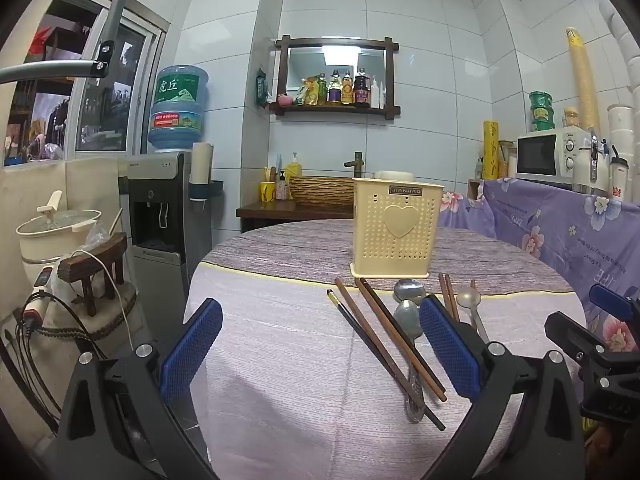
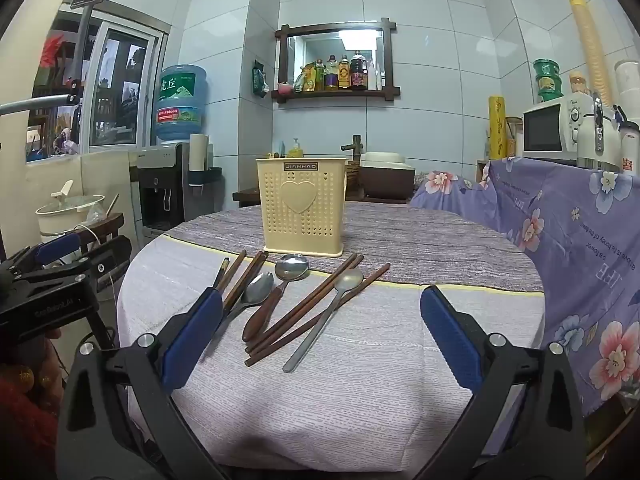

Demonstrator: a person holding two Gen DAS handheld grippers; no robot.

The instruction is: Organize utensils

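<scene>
A round desk (image 2: 360, 380) under a pale cloth fills both of my wrist views, with the utensils laid out loose in front of a cream utensil holder (image 2: 301, 206). The holder, pierced with small holes and bearing a raised heart, stands upright on the darker strip of cloth toward the far side of the desk.

My left gripper (image 1: 320, 344) hangs just above the near edge, its jaws spread wide with nothing between the blue pads. Ahead of it lie brown chopsticks (image 1: 390, 338) running diagonally toward me, a darker chopstick (image 1: 380, 356) beside them, and two metal spoons (image 1: 408, 304) whose bowls sit just before the holder's base. My right gripper (image 2: 320, 336) is equally wide apart and empty, held over the same edge.

From the right wrist view, a wooden-handled spoon (image 2: 280, 284) lies near the centre, a plain steel spoon (image 2: 250, 296) just to its left, and a long-handled spoon (image 2: 324, 320) to its right, resting across a second bundle of chopsticks (image 2: 316, 308). None of the utensils is inside the holder as far as I can see.

A water dispenser (image 1: 160, 208) stands off the left of the desk, and a microwave (image 2: 554, 126) sits above a flowered purple cloth (image 2: 580, 240) on the right.
</scene>
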